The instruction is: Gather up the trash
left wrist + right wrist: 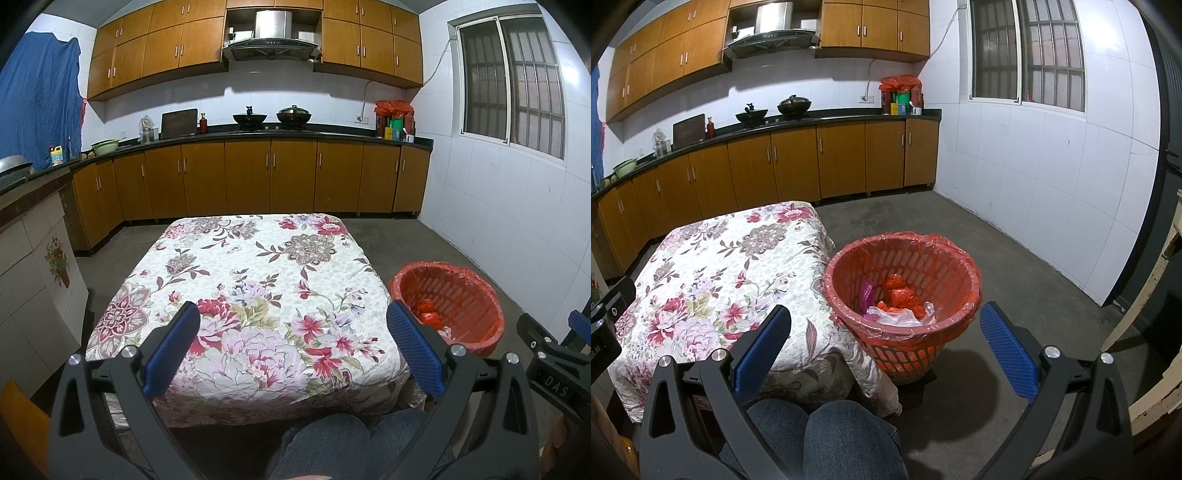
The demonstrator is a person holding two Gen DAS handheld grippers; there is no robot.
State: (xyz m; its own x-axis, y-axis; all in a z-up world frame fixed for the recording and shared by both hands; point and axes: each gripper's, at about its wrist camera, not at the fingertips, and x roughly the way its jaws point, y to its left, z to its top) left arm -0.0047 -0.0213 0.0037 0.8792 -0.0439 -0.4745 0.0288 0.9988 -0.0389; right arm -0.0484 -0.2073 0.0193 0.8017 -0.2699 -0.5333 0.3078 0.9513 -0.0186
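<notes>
Both grippers, left (293, 325) and right (884, 328), gape wide, empty; bin (973, 284) stands beside the table's (701, 266) right edge, nearer the right.

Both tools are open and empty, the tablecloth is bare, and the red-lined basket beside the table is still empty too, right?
Not quite: the basket is not empty. The right wrist view shows crumpled red, pink and clear plastic bags lying inside its red liner. The rest holds: the left tool and right tool are open and empty, and the floral tablecloth is bare.
</notes>
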